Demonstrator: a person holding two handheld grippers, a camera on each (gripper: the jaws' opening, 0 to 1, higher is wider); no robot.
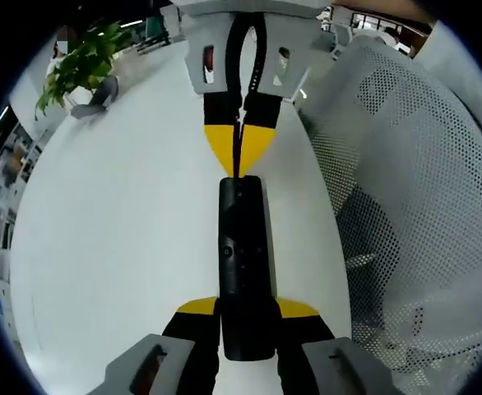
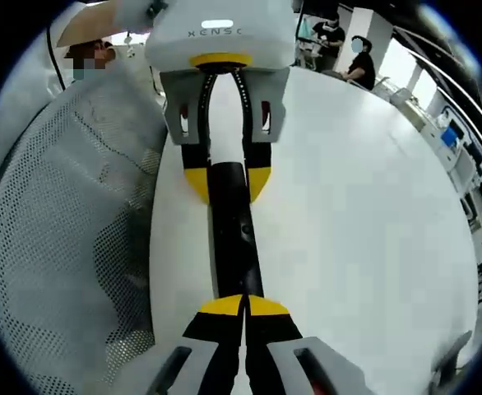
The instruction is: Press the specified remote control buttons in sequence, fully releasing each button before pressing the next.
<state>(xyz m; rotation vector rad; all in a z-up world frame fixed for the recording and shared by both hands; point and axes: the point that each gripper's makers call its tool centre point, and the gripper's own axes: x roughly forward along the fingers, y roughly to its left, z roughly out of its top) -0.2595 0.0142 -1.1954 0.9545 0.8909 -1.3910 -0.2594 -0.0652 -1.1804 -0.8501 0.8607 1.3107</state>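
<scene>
A long black remote [image 1: 243, 247] lies lengthwise over the white table [image 1: 126, 247]. My left gripper [image 1: 245, 309] is shut on its near end, one yellow-tipped jaw on each side. From the far side comes my right gripper [image 1: 239, 163], jaws shut, its joined yellow tips touching the remote's far end. In the right gripper view, the right gripper [image 2: 243, 306] has its tips together on the top of the remote [image 2: 234, 239]. Beyond it the left gripper [image 2: 226, 183] clamps the other end. The buttons are too dark to make out.
A white mesh chair [image 1: 405, 189] stands close beside the table edge, and its back [image 2: 60, 230] is also in the right gripper view. A potted plant [image 1: 81, 66] sits at the table's far corner. People [image 2: 358, 58] are seated far behind the table [image 2: 364, 214].
</scene>
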